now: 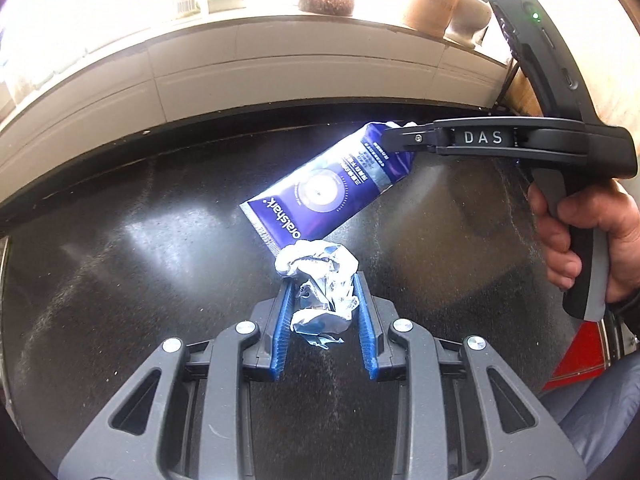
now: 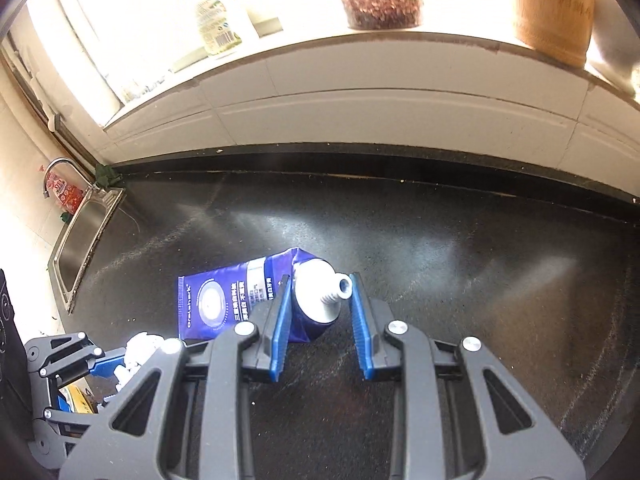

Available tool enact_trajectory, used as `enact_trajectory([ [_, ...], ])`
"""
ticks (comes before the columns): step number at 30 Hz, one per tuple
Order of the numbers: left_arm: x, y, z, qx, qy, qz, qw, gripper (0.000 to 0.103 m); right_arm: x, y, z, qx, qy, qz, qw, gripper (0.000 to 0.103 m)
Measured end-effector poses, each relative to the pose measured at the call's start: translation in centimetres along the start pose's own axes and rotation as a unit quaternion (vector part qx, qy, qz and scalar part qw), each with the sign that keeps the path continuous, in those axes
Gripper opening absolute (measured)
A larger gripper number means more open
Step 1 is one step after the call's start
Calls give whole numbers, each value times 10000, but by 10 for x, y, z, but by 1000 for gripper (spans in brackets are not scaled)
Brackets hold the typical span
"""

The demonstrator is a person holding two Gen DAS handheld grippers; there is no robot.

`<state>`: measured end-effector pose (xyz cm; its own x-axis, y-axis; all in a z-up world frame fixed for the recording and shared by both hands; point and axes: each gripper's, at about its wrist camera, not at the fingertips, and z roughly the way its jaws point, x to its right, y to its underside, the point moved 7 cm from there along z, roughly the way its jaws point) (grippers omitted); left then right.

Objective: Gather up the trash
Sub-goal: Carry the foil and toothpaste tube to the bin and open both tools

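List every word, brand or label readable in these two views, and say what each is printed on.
"DAS": on the side of the right tongs.
"oralshark": on the purple toothpaste tube, near its flat end; it also shows in the right wrist view.
Small white Chinese print on the tube: too small to read.
Barcode label on the bottle on the windowsill: blurred.
Red packet by the tap: unreadable.

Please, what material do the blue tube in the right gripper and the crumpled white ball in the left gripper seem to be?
Blue toothpaste tube: likely glossy plastic laminate; it shines, creases at the shoulder, and has a white threaded plastic neck. Crumpled white ball: probably thin paper or a foil-lined wrapper; it has sharp wrinkles and a faint silvery sheen, so I cannot tell which.
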<state>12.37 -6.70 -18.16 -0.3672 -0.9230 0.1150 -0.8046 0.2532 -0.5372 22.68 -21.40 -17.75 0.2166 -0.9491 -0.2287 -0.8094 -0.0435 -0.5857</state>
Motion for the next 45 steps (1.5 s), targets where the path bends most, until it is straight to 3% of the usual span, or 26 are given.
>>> enact_trajectory([
  [5, -3, 8, -15, 146, -164, -111, 9997, 29, -11, 5, -9, 15, -20, -88, 10000, 28],
  [11, -27, 15, -69, 506, -449, -540, 9962, 29, -56, 2, -14, 45, -194, -456, 9988, 28],
  [15, -64, 33, -113, 776, -842, -1063, 9877, 29, -112, 2, -8, -30, -496, -891, 9948, 28],
  [17, -91, 52, -141, 891, -1143, -1404, 9794, 29, -149, 6, -3, -107, -712, -1174, 9905, 28],
  [21, -147, 101, -191, 1014, -1783, -2155, 9547, 29, -237, 23, 10, -319, -1190, -1792, 9761, 28],
  [25, -198, 182, -243, 993, -2429, -3003, 9170, 29, -335, 59, 23, -660, -1714, -2478, 9512, 28],
  [27, -218, 225, -264, 946, -2682, -3382, 8970, 29, -384, 85, 30, -870, -1970, -2845, 9342, 28],
  [30, -247, 306, -298, 804, -3055, -4036, 8587, 29, -451, 129, 36, -1151, -2284, -3372, 9061, 28],
  [34, -270, 387, -313, 633, -3258, -4646, 8210, 29, -529, 197, 46, -1523, -2514, -4110, 8630, 28],
  [37, -288, 443, -305, 500, -3290, -4931, 8038, 29, -568, 244, 62, -1775, -2543, -4570, 8337, 28],
  [45, -339, 536, -226, 196, -2830, -5542, 7825, 29, -609, 357, 115, -2180, -2243, -5531, 7722, 28],
])
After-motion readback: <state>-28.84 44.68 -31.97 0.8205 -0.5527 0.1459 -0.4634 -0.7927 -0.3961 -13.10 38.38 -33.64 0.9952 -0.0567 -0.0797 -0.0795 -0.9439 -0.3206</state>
